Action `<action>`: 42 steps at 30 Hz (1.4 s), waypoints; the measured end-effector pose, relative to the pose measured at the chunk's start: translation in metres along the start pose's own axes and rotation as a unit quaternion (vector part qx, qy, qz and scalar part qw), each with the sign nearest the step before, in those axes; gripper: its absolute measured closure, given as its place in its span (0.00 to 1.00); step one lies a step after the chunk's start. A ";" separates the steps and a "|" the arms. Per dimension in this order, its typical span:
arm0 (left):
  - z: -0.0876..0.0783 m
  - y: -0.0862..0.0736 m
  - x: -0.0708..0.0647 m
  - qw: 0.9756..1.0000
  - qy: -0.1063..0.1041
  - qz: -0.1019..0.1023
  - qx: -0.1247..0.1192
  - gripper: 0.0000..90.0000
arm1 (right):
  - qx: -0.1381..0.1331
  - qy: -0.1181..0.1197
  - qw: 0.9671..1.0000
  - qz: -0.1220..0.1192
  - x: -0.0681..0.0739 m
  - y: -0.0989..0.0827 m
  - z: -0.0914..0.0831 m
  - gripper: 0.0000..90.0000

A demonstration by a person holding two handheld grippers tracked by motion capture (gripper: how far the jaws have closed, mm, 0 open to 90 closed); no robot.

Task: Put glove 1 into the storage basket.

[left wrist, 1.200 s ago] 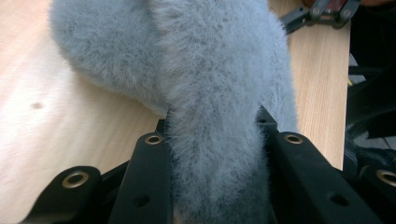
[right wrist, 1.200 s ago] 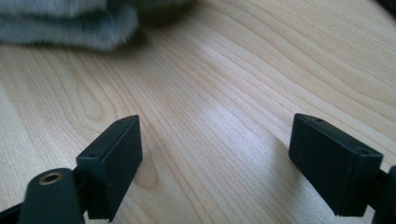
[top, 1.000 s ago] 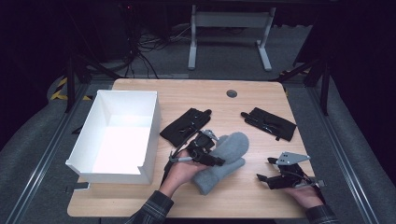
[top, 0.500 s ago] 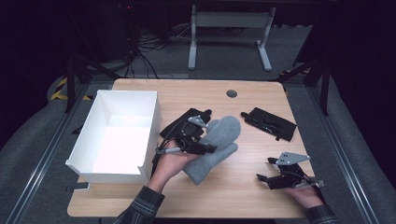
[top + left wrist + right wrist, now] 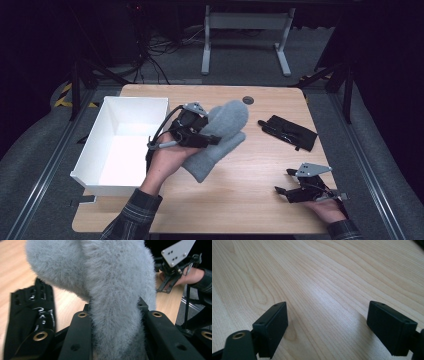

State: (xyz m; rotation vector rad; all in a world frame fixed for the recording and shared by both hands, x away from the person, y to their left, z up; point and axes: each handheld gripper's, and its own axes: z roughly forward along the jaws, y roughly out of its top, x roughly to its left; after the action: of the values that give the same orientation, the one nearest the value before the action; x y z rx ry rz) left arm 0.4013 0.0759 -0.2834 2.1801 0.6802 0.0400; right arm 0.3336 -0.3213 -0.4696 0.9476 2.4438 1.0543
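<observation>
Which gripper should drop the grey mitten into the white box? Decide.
Left. The left gripper is already clamped on the grey mitten right beside the white box; the right gripper rests open and empty on the table, farther off.

Left tongs [image 5: 212, 135] are up off the desk near its left edge, palm turned up, forearm coming in from the near edge, jaws clamped on something. Right tongs [image 5: 286, 182] sit low by the near right corner, jaws spread wide.

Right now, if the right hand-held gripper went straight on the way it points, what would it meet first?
Probably nothing soon: the right hand-held gripper points left over bare table; its open jaws hold nothing. Depth is unclear.
</observation>
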 end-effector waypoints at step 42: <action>-0.127 -0.059 0.081 0.984 0.124 -0.120 -0.056 0.78 | 0.000 -0.001 1.000 0.001 0.000 0.000 0.000 0.19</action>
State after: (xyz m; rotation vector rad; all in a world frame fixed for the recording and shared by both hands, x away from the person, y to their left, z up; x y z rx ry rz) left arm 0.4109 0.2356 -0.2596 1.9904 1.0515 0.2210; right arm 0.3336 -0.3210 -0.4698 0.9509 2.4414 1.0547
